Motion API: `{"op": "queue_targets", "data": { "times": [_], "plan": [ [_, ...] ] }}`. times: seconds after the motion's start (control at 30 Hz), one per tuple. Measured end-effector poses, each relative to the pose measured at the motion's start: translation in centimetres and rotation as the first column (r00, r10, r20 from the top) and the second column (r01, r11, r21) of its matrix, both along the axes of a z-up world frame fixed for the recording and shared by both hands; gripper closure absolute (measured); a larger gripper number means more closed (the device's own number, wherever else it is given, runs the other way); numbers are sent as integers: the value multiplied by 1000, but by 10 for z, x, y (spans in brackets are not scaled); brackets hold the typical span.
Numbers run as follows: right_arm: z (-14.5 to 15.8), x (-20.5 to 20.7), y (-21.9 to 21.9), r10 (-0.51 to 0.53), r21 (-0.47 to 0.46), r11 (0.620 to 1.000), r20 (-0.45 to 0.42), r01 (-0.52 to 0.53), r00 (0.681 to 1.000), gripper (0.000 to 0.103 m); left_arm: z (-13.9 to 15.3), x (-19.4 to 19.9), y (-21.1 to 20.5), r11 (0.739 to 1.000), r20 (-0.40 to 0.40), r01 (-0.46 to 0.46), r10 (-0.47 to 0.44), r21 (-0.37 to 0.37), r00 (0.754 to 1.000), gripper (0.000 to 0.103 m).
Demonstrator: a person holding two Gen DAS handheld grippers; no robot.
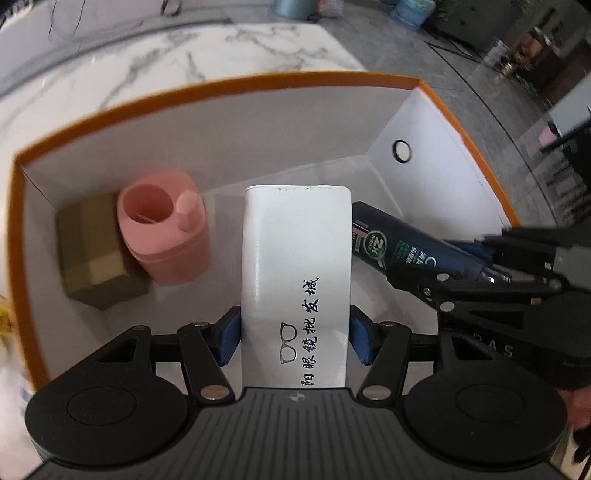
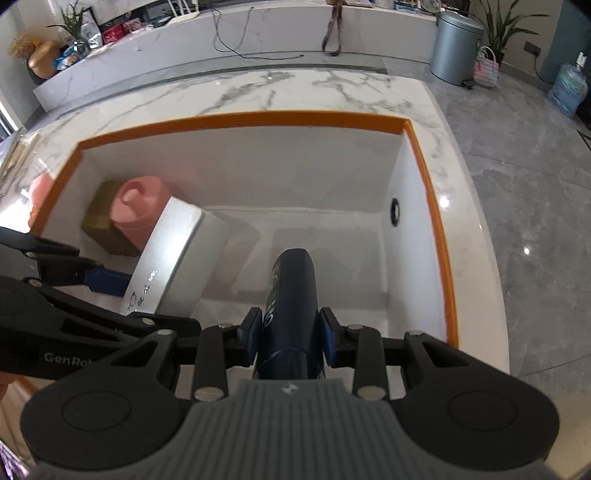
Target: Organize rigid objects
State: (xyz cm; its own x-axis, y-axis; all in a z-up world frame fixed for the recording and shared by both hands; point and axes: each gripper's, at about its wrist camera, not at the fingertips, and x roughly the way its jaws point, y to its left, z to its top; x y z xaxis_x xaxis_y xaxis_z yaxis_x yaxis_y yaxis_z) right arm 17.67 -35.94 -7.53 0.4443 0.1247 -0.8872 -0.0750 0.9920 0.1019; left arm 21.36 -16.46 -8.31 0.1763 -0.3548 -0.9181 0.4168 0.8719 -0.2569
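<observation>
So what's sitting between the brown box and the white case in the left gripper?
The pink cup stands between them, pressed against the brown box, with a strip of bare bin floor before the white case. The left wrist view shows it best.

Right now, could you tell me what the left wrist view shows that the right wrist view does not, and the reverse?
Only the left wrist view shows the glasses drawing and printed characters on the white case head-on, and the pink cup's open mouth.

Only the right wrist view shows the bin, the plants and the far counter.

Both show the orange-rimmed box, the brown box beside the cup, the left claw shut on the case and the right claw shut on the dark bottle.
</observation>
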Motion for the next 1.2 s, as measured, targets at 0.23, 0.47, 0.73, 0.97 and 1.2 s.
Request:
{"op": "queue_targets", "data": {
  "times": [0.23, 0.47, 0.73, 0.97, 1.2],
  "plan": [
    [-6, 20, -5, -26, 18, 999, -16, 27, 1000, 70, -12, 21, 7, 992, -51, -126, 126, -4, 991, 34],
    [-17, 28, -2, 11, 13, 1000, -73, -10, 997, 70, -23, 33, 8, 983, -70, -184, 184, 11, 980, 34],
    [-24, 39, 3, 26, 34, 999, -124, -22, 992, 70, -24, 43, 3, 984, -51, -177, 179, 35, 982, 34],
    [-26, 49, 12, 49, 34, 998, -170, -44, 984, 70, -14, 42, 15, 984, -68, -176, 175, -19, 982, 26],
    [-31, 58, 20, 54, 52, 998, -196, -44, 979, 70, 8, 41, 30, 981, -54, -183, 180, -62, 982, 34]
  ]
}}
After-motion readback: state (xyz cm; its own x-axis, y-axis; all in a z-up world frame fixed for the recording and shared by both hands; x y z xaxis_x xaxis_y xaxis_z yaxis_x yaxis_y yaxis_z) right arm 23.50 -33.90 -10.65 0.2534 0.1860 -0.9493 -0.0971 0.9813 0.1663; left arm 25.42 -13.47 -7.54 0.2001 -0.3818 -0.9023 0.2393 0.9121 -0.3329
